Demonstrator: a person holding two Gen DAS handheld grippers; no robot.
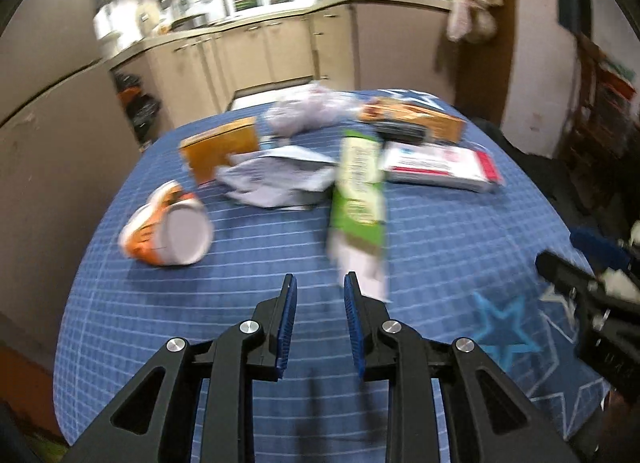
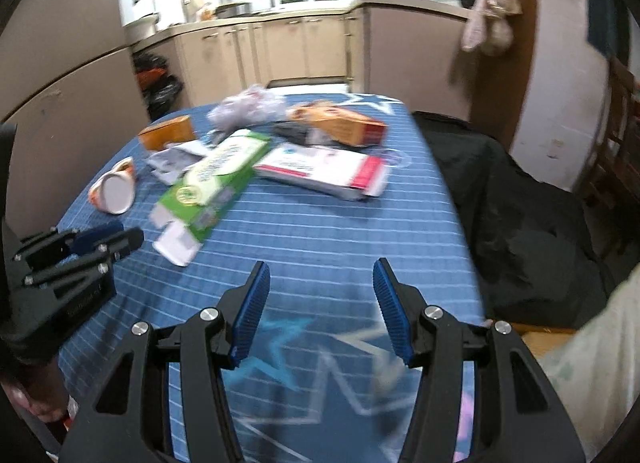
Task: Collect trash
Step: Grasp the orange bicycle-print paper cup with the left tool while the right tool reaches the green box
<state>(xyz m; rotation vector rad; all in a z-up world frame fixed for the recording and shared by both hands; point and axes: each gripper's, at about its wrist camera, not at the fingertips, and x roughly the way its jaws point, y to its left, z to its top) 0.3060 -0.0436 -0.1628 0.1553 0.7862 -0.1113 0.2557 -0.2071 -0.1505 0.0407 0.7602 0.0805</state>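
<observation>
Hovering low over the blue tablecloth [image 1: 440,247], the left gripper [image 1: 320,287] and right gripper [image 2: 322,275] both gape, holding nothing. Nearest lies the green carton [image 1: 356,191], its flap just beyond the left fingertips; a careless pinch may only crumple that flap. Farther off, the tipped orange cup [image 1: 168,229] could roll, and the crumpled paper [image 1: 276,179] might snag.

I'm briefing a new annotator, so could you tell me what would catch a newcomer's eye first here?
A heap of trash on the blue tablecloth: a long green carton nearest the open left gripper, an orange paper cup tipped over at the left, and a white-and-red packet beyond. The right gripper is open, holding nothing.
</observation>
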